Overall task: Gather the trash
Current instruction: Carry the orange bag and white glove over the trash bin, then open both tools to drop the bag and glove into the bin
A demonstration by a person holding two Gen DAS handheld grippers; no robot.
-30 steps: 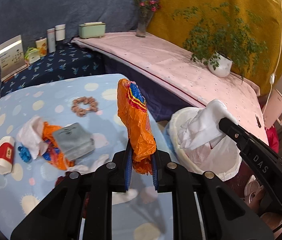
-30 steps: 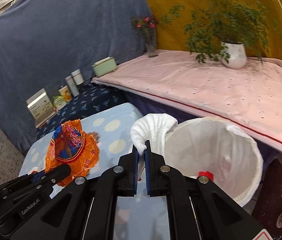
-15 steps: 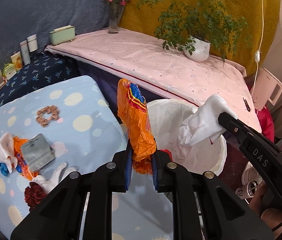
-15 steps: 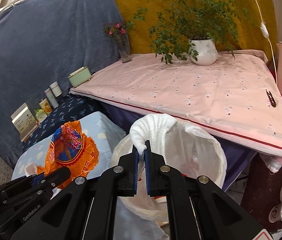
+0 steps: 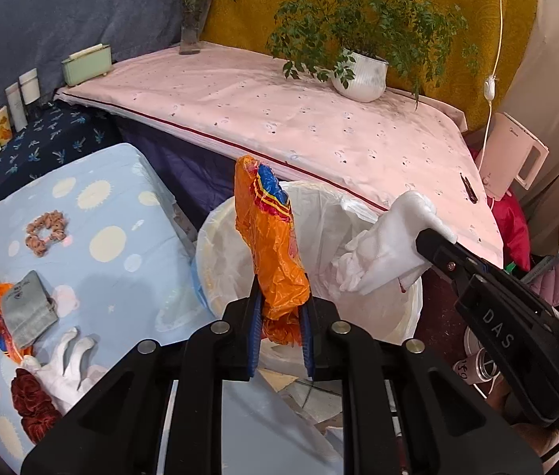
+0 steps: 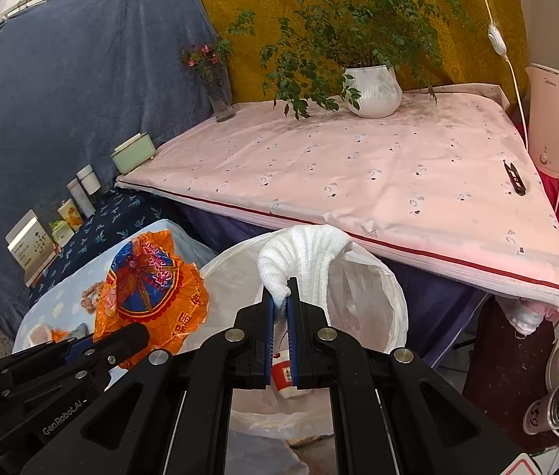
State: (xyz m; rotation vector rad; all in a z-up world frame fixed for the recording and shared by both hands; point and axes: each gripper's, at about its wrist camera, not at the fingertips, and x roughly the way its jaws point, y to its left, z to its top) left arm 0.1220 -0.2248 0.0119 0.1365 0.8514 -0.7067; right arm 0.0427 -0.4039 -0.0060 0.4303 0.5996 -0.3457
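Observation:
My left gripper (image 5: 279,304) is shut on an orange plastic wrapper (image 5: 269,237) and holds it upright over the near rim of a white lined trash bin (image 5: 216,253). My right gripper (image 6: 280,308) is shut on a white cloth glove (image 6: 303,249) above the same bin (image 6: 378,297). The right gripper also shows in the left wrist view (image 5: 430,241), with the glove (image 5: 390,245) over the bin's right side. A red and white cup (image 6: 283,372) lies inside the bin. The wrapper (image 6: 148,285) shows left of the bin in the right wrist view.
The blue dotted table (image 5: 113,206) at left holds a pink scrunchie (image 5: 43,231), a grey pouch (image 5: 29,308), a white glove (image 5: 65,360), a dark red scrunchie (image 5: 33,403) and more wrappers. A pink-covered table (image 5: 299,118) with a potted plant (image 5: 358,75) stands behind the bin. A kettle (image 6: 556,118) is at right.
Both grippers have swung right from over the blue table to above the bin, still holding the wrapper and the glove.

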